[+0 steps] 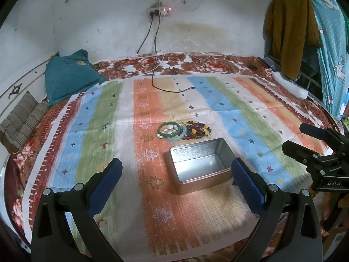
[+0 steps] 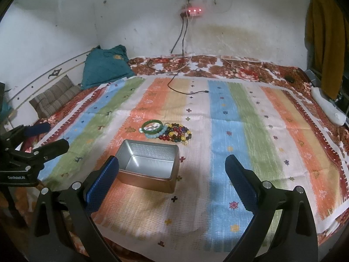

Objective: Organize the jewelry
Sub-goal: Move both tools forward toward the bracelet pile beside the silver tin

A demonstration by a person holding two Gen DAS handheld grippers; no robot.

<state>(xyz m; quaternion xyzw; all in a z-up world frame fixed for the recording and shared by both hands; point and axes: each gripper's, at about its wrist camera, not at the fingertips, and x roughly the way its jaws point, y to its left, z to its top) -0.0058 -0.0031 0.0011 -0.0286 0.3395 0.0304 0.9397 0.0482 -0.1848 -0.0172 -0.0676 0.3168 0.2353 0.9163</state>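
Note:
An open silver metal tin point(image 1: 199, 167) stands empty on the striped cloth; it also shows in the right wrist view point(image 2: 150, 166). Just behind it lies a cluster of bracelets: a green bangle point(image 1: 169, 128) point(image 2: 152, 126), a pale blue bead bracelet point(image 1: 175, 138) point(image 2: 156, 135), and dark multicoloured bead bracelets point(image 1: 198, 130) point(image 2: 177, 134). My left gripper point(image 1: 176, 174) is open and empty, held in front of the tin. My right gripper point(image 2: 172, 170) is open and empty, to the right of the tin. Each gripper appears at the edge of the other's view point(image 1: 314, 144) point(image 2: 32, 150).
The striped cloth point(image 1: 91, 131) covers a floral bed. A black cable point(image 1: 172, 90) lies across the far part of the cloth. A teal cushion point(image 1: 69, 74) and a striped pillow point(image 1: 24, 118) sit far left. Clothes point(image 1: 292, 28) hang at the right, by a white roll point(image 1: 290, 85).

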